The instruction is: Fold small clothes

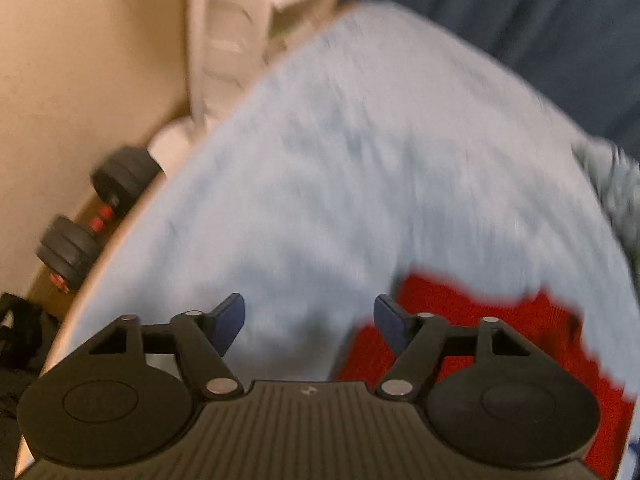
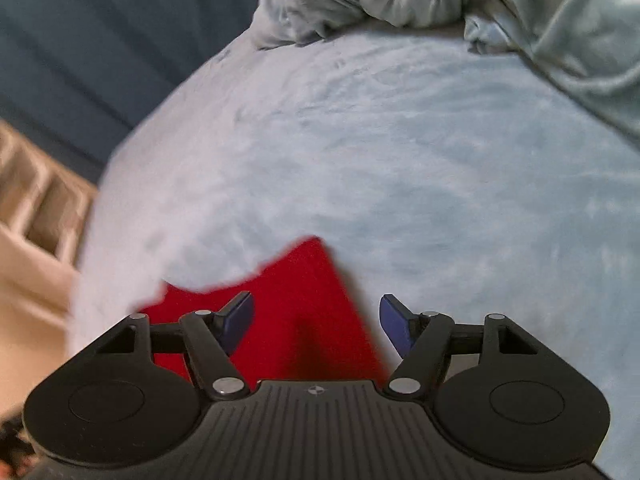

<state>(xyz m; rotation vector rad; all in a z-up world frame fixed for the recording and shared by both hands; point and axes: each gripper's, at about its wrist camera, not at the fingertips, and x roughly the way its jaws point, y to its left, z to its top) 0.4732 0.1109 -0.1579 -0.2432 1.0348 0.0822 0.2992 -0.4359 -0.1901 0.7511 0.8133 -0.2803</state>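
Both grippers, left gripper (image 1: 309, 322) and right gripper (image 2: 316, 322), spread wide, empty; pinch the red garment's (image 2: 288, 320) near corners evenly.

I can't make out the red garment (image 1: 480, 320) whole: my left gripper (image 1: 309, 322) covers its near part, and the right view's gripper (image 2: 316, 326) hides its near end too. Motion blur smears the blue blanket (image 1: 340, 160) and the dumbbell (image 1: 100, 216) at far left.
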